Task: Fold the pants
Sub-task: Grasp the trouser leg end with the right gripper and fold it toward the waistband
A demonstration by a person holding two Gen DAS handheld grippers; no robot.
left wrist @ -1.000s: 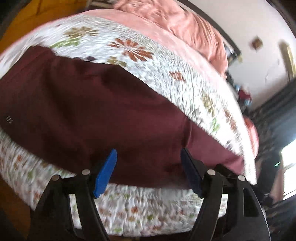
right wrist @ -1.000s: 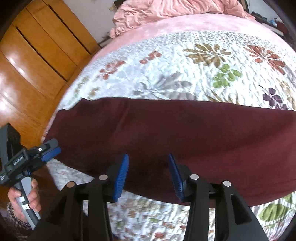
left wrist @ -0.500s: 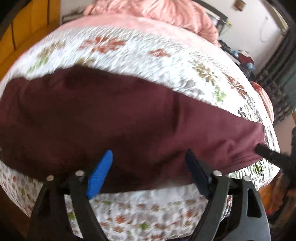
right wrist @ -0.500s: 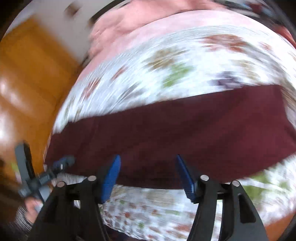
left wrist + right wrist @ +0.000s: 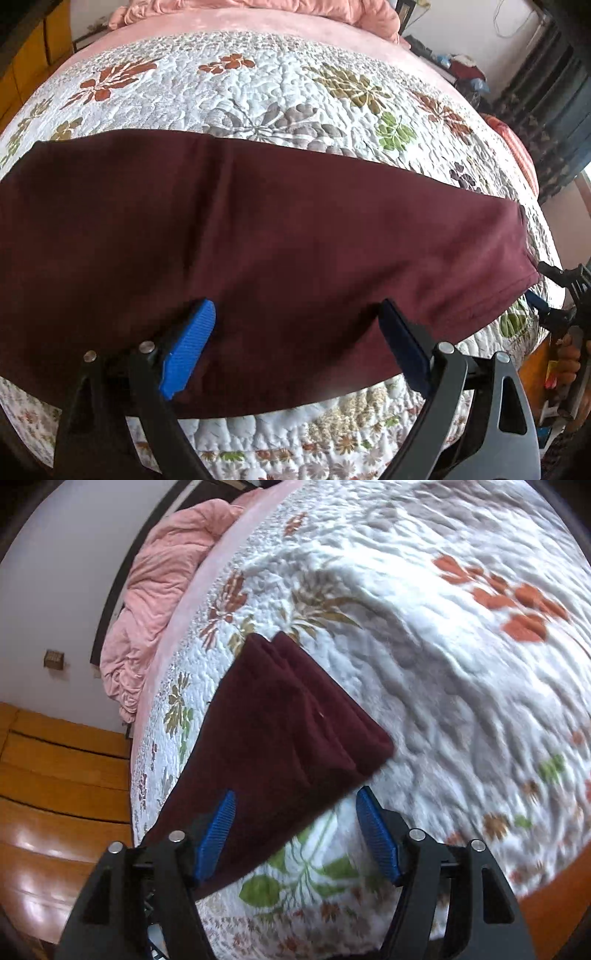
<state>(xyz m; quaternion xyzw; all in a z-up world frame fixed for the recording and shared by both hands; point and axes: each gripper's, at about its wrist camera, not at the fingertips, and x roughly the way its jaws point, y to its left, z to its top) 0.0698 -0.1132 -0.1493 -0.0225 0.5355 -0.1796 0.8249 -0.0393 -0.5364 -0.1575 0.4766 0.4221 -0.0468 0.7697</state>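
Note:
Dark maroon pants [image 5: 258, 240] lie flat in a long band across the floral quilt [image 5: 280, 85], near the bed's front edge. My left gripper [image 5: 295, 332] is open and empty, hovering over the band's near edge around its middle. My right gripper [image 5: 295, 823] is open and empty at the band's right end, where the pants [image 5: 280, 716] show stacked layers. Its left pad is over the cloth and its right pad over the quilt [image 5: 461, 664]. The right gripper also shows at the right edge of the left wrist view [image 5: 550, 291].
Crumpled pink bedding [image 5: 155, 594] lies at the head of the bed. A wooden floor [image 5: 55, 794] runs along the bedside. Dark curtains [image 5: 554, 96] and clutter stand at the far right of the room.
Both grippers swung right along the pants. The right one moved from the band's middle to its right end and turned to look along it. Both stayed open.

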